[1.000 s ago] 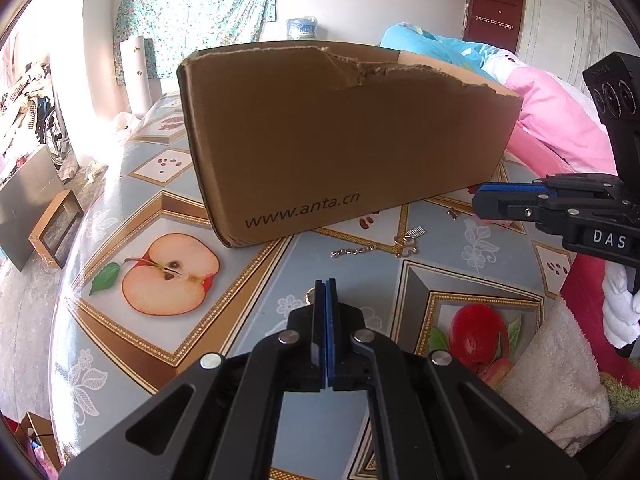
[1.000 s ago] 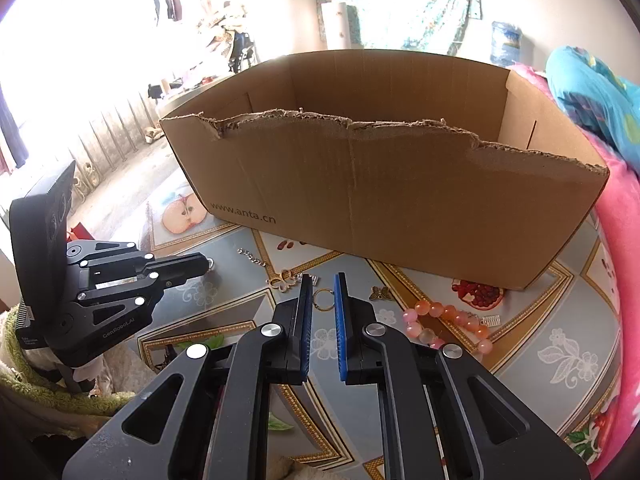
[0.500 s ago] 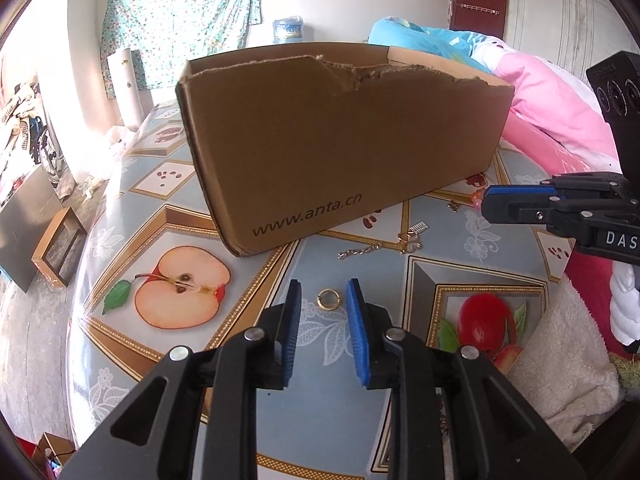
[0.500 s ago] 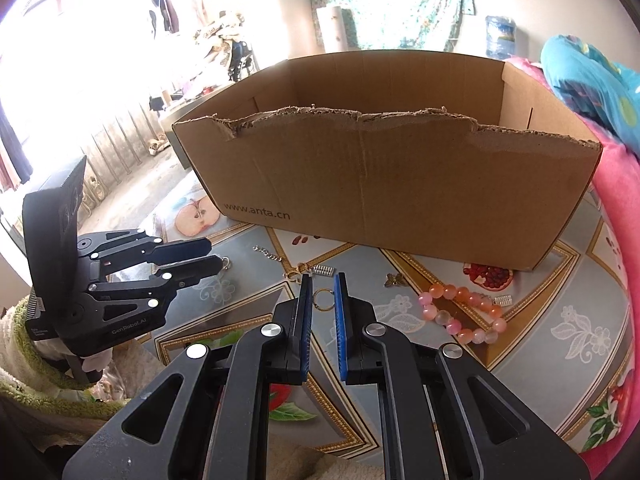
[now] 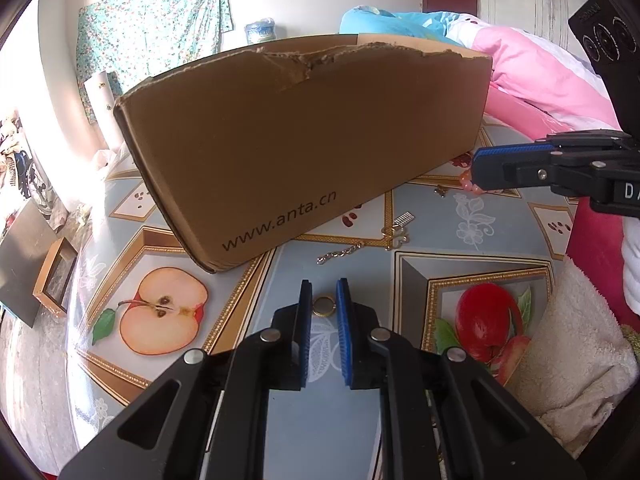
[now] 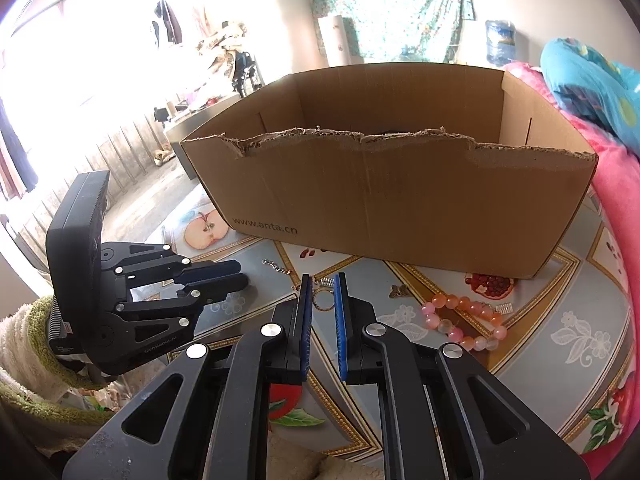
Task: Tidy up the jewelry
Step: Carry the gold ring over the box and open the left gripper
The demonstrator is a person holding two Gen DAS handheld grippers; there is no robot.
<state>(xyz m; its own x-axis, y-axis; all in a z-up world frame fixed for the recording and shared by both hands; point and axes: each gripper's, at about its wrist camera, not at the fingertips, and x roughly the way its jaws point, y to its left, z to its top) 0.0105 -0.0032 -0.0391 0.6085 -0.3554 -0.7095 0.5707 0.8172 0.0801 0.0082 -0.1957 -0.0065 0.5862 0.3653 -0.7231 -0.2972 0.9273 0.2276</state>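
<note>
The left gripper jaws, wider half a second ago, have just been closing around the gold ring, not yet clamping.

Box: matt brown corrugated cardboard, top edge torn rough. Worktop cover is glossy printed plastic; ring and chain shiny metal, bead bracelet glossy, translucent. Towel fluffy terry cloth.

The cardboard box hides its own floor behind the front wall.
</note>
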